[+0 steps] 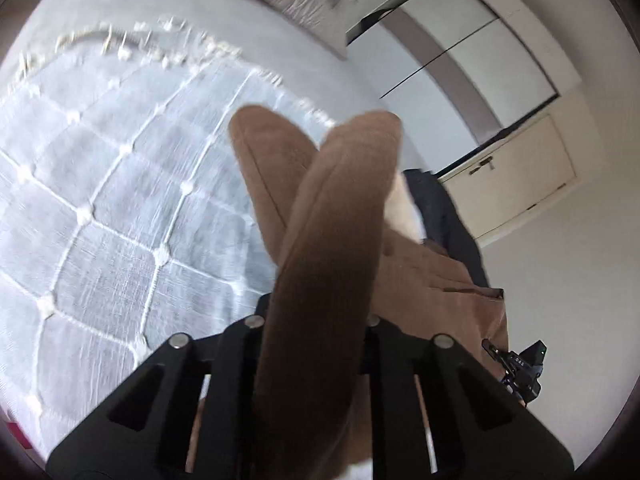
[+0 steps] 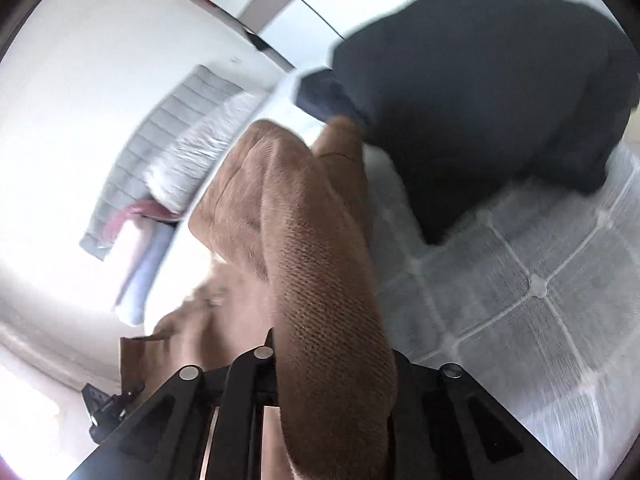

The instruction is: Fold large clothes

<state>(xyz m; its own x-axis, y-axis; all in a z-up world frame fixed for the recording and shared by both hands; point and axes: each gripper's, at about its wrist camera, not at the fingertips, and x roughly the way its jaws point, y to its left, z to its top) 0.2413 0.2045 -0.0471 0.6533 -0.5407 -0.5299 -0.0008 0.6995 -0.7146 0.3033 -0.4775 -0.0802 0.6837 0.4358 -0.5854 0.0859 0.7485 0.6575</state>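
Two hand-held grippers each clamp a fold of one brown knitted garment (image 1: 320, 240) above a bed spread with a pale quilted coverlet (image 1: 100, 200). The left gripper (image 1: 316, 312) is closed on a long roll of the fabric that runs straight ahead from its jaws, up and away along the line it points; a second brown fold crosses behind it. The right gripper (image 2: 332, 344) is likewise closed on a ribbed band of the same garment (image 2: 312, 240), which also stretches forward from the jaws. The garment's long axis appears to lie between the two grips, so the coming fold likely turns on how the pair move relative to each other; neither hand looks clearly nearer. Count: one brown garment, one dark navy garment (image 2: 480, 100) heaped on the coverlet beyond the right gripper, two grippers, one white pillow (image 2: 208, 152) by the headboard
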